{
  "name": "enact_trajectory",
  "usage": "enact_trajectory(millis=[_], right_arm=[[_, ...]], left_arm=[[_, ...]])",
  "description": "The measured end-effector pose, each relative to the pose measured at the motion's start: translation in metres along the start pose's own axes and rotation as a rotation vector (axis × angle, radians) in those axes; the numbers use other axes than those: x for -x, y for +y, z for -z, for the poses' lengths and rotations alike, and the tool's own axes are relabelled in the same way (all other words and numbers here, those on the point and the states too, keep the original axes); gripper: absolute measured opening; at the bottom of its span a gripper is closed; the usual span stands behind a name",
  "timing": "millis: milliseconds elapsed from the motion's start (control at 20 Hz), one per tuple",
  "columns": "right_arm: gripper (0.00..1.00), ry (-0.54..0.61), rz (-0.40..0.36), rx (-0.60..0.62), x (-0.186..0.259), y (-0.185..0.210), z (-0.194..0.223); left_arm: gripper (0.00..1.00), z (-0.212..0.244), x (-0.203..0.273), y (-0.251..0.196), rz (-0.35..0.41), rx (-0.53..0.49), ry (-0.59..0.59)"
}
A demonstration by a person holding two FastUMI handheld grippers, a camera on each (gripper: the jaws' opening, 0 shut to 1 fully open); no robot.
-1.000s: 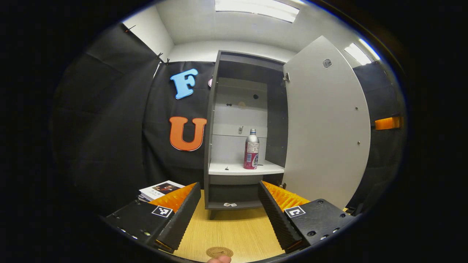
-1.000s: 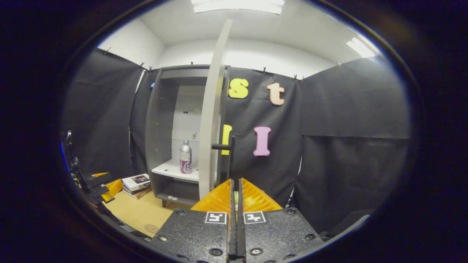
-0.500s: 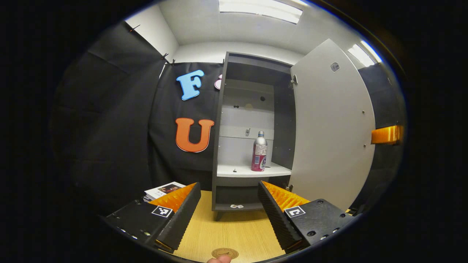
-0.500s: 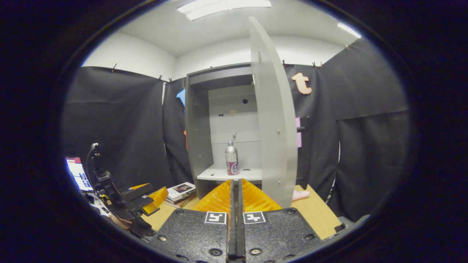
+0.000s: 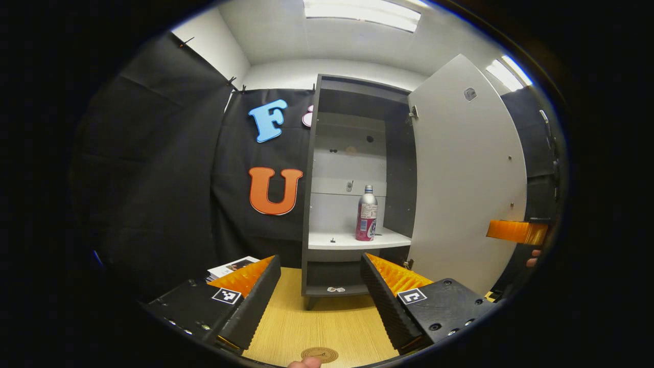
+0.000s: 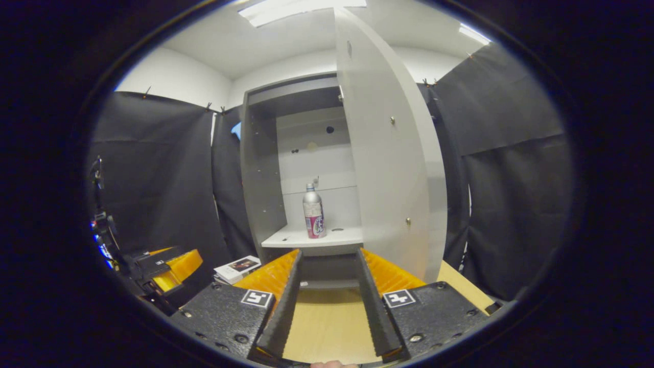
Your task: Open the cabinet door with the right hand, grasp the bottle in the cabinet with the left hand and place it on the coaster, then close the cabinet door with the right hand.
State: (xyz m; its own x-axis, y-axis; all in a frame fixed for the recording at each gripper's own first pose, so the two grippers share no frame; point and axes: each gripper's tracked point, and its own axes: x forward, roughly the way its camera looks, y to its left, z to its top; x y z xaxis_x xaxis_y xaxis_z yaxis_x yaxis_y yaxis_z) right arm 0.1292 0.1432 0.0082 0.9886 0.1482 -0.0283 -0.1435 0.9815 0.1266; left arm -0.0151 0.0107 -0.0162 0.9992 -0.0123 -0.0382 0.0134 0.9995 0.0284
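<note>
door open, bottle still on its shelf

the left hand-held gripper (image 5: 321,291) has its fingers spread wide with nothing between them, low over the worktop (image 5: 327,327) and pointed at the cabinet (image 5: 357,184). the right hand-held gripper (image 6: 327,301) is likewise released, its fingers apart and empty, facing the cabinet from the door side; in the left gripper view it shows as an orange finger at the far right edge, past the door's free edge.

just ahead of the left fingers, near the bottom rim, the round brown coaster (image 5: 320,354) lies flat on the worktop and bare. a small stack of books (image 5: 232,267) sits on the worktop left of the cabinet.

farther out, the cabinet door (image 5: 467,179) stands swung wide on its right-side hinges, leaving the inside fully exposed. the bottle (image 5: 367,213) stands upright on the white middle shelf (image 5: 352,239), toward the right of the shelf and well apart from both grippers.

judging from this, the first step is done: the door is open and let go. what is left is nearly everything else: the left gripper must reach in, close on the bottle, carry it to the coaster, and then the right gripper must shut the door.
</note>
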Motion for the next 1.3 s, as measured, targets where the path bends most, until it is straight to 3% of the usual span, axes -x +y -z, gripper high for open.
enact_trajectory(millis=[100,150,350,550,750,1050,1300], right_arm=[[0.74,-0.003,-0.006,-0.012,-0.002,0.001,0.002],[0.84,-0.004,-0.021,-0.020,-0.001,0.003,0.002],[0.94,-0.001,-0.039,-0.002,-0.003,0.003,0.007],[0.94,0.002,-0.053,0.023,0.000,0.004,0.007],[0.94,0.013,-0.056,0.036,0.001,0.003,0.012],[0.95,0.037,-0.065,0.030,-0.002,0.002,0.020],[0.94,0.066,-0.070,0.034,-0.011,0.004,0.028]], left_arm=[[0.95,0.002,-0.004,-0.004,0.011,0.003,0.006],[0.95,0.002,-0.007,-0.008,0.018,0.005,0.005],[0.95,-0.001,-0.034,-0.030,0.076,0.017,0.010],[0.95,-0.015,-0.090,-0.064,0.152,0.000,0.009],[0.95,-0.012,-0.155,-0.107,0.247,0.048,0.047],[0.95,-0.003,-0.248,-0.128,0.223,0.030,0.037],[0.95,0.009,-0.303,-0.146,0.201,-0.042,0.010]])
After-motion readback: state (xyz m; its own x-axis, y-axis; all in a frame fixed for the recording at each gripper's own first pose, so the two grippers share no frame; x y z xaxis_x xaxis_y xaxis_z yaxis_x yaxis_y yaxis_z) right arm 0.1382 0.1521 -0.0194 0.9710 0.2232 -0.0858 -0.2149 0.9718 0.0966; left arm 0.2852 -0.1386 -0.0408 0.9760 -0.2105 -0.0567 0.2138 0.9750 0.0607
